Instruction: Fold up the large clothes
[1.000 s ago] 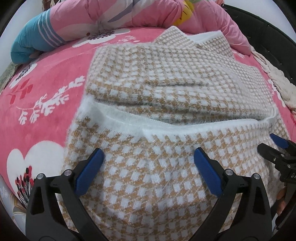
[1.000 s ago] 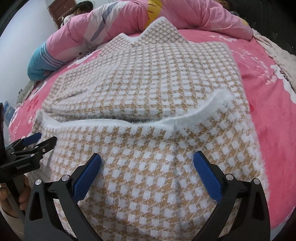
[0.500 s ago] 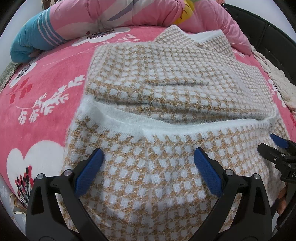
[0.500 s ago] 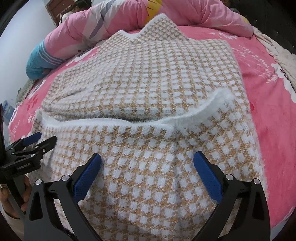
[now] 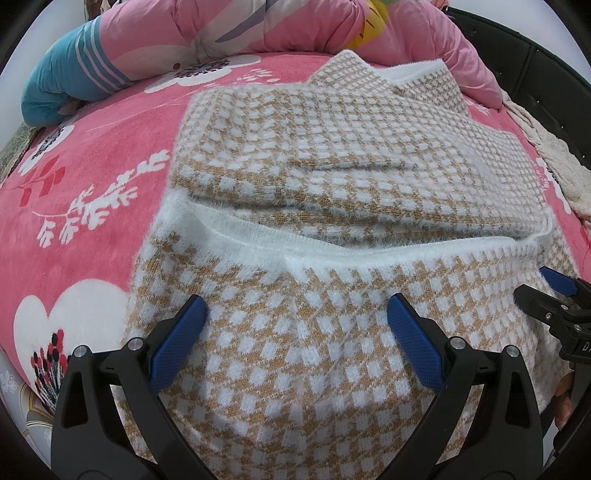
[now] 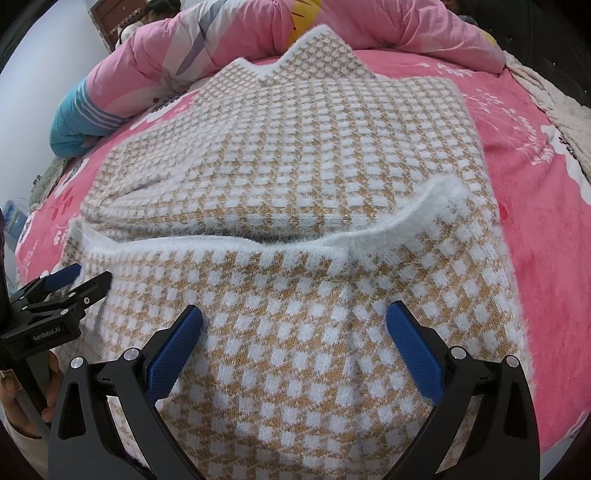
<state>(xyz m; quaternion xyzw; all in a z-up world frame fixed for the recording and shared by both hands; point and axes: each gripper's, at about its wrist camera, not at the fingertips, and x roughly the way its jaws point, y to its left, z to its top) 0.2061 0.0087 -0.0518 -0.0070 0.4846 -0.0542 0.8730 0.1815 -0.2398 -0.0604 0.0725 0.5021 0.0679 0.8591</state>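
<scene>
Sweater [image 5: 332, 184], tan-and-white checked, lying partly folded on a bed with a pink flowered blanket [image 5: 92, 206].

Nearest, the left claw [image 5: 295, 332] and the right claw [image 6: 295, 332] hover side by side over the sweater's near flap, both with jaws spread wide and nothing between them. Beyond, the flap's fuzzy white hem [image 6: 369, 236] lies across the flat body of the garment. Farthest, a rolled pink quilt [image 5: 258, 26] with a teal end bounds the bed.
</scene>
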